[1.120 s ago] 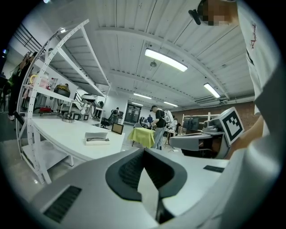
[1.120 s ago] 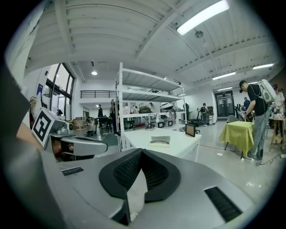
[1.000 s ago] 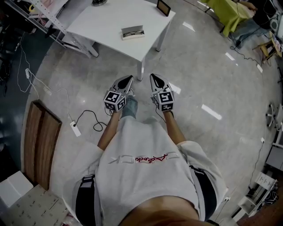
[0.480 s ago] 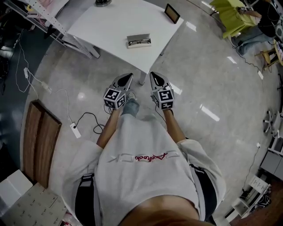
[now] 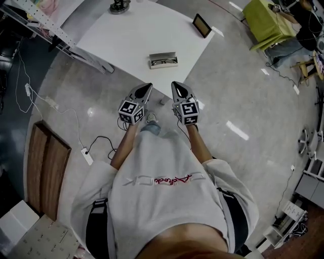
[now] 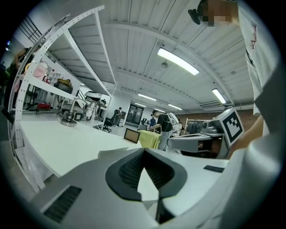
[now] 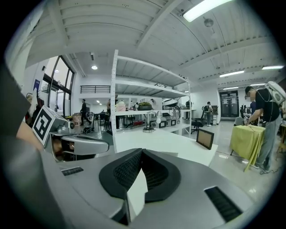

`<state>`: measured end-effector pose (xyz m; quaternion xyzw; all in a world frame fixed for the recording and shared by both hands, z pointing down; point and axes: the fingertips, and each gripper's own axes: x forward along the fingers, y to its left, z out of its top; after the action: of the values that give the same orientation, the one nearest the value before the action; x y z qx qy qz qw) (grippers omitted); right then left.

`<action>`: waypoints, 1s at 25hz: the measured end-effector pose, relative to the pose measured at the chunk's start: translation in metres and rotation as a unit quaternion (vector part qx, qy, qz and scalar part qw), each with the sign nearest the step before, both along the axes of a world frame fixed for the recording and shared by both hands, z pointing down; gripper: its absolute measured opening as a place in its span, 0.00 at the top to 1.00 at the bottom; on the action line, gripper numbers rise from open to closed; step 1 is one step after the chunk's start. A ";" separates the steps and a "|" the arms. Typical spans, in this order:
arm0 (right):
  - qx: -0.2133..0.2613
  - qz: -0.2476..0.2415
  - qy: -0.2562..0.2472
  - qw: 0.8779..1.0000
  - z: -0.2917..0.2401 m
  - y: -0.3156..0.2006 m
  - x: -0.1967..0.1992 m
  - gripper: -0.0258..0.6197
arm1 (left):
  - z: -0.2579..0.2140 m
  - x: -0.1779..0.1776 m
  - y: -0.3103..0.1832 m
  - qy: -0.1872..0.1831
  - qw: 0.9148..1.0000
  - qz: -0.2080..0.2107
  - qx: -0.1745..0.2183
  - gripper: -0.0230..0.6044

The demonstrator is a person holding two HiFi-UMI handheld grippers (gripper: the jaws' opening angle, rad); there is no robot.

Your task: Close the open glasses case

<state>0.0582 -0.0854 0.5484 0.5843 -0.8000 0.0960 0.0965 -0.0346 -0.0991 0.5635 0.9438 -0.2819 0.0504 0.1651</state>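
The open glasses case (image 5: 163, 60) lies on the white table (image 5: 131, 35), near its front corner, with its lid up. My left gripper (image 5: 147, 89) and right gripper (image 5: 175, 87) are held side by side in front of the person's body, just short of the table's near edge, both pointing toward the case. Both are shut with nothing between the jaws, as the left gripper view (image 6: 143, 151) and the right gripper view (image 7: 142, 151) show. The jaws mostly hide the case in both gripper views.
A dark-framed tablet (image 5: 201, 25) stands at the table's right corner and a round dark object (image 5: 118, 6) at its far side. A table leg (image 5: 163, 101) is between the grippers. A cable and power strip (image 5: 87, 156) lie on the floor beside a wooden bench (image 5: 43, 164). A green-covered table (image 5: 263, 15) stands far right.
The table and case have drawn closer and lower in the head view as the person walks toward them. Both grippers stay shut and side by side.
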 end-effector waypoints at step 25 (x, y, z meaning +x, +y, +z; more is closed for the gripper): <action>-0.027 0.010 -0.006 1.000 0.024 -0.091 0.024 0.91 | 0.027 0.029 -0.094 -0.010 1.000 0.016 -0.025 0.92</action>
<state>0.0820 -0.1759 0.5727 0.5890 -0.7918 0.1222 0.1063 -0.0061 -0.1927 0.5905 0.9431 -0.2671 0.0692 0.1854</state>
